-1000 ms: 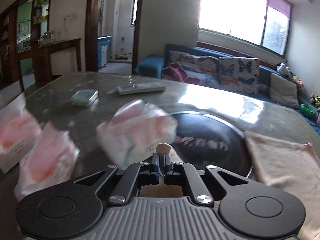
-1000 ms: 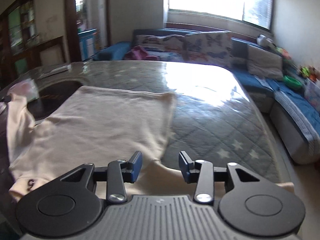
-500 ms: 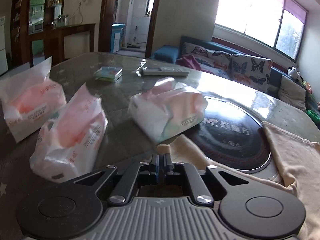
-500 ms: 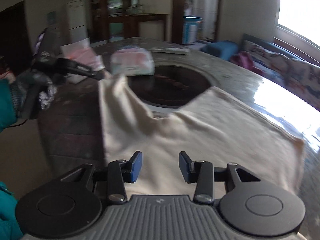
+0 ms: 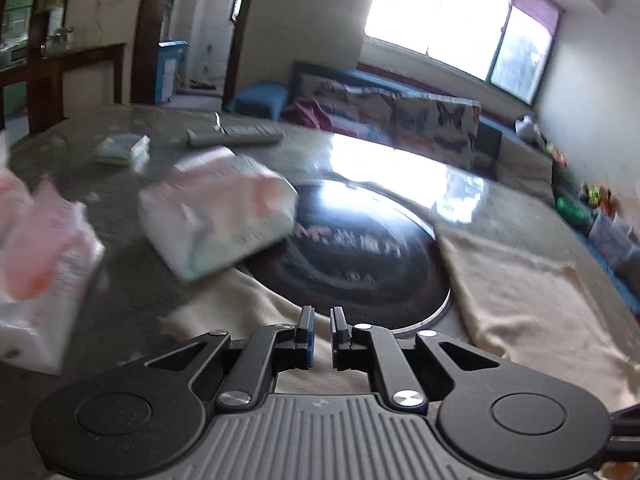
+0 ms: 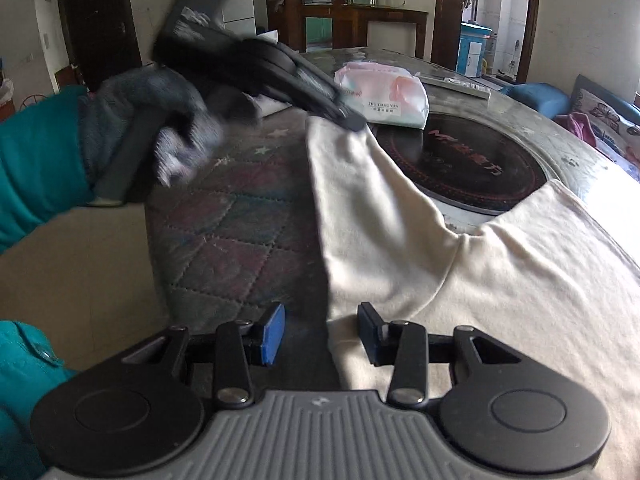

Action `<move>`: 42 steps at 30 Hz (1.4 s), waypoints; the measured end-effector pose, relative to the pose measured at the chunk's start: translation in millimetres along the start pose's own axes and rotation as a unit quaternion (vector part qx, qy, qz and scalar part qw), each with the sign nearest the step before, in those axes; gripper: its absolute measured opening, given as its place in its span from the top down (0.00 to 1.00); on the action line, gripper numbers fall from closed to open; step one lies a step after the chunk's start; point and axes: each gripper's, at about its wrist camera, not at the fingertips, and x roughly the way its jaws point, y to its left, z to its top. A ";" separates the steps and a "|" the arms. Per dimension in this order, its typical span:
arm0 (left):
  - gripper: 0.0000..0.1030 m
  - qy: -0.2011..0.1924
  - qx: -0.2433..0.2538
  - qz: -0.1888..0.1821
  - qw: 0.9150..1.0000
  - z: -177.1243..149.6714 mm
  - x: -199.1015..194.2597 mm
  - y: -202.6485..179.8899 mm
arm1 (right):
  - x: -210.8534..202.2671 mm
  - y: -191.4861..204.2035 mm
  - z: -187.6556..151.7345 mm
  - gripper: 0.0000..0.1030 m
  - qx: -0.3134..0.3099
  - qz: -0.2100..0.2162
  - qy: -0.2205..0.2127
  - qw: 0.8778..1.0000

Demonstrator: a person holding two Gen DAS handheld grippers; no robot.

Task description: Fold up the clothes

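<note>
Left tongs [image 5: 321, 334] narrowly parted, empty, over sleeve [image 6: 360, 208]; right tongs [image 6: 320, 334] agape astride its edge

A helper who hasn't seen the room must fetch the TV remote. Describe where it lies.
Start at the black round hotplate set in the table. Beyond it, past the pink tissue pack, lies the remote. It is the only long, thin, grey bar; its neighbours are soft packs.

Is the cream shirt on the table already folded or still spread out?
Spread: the cream shirt lies flat, one sleeve stretched straight out.
</note>
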 end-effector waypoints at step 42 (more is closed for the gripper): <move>0.86 0.007 0.017 0.036 0.999 -5.4 -20.1 -5.8 | -22.1 -62.2 -0.1 0.40 0.096 -0.030 -0.031 0.994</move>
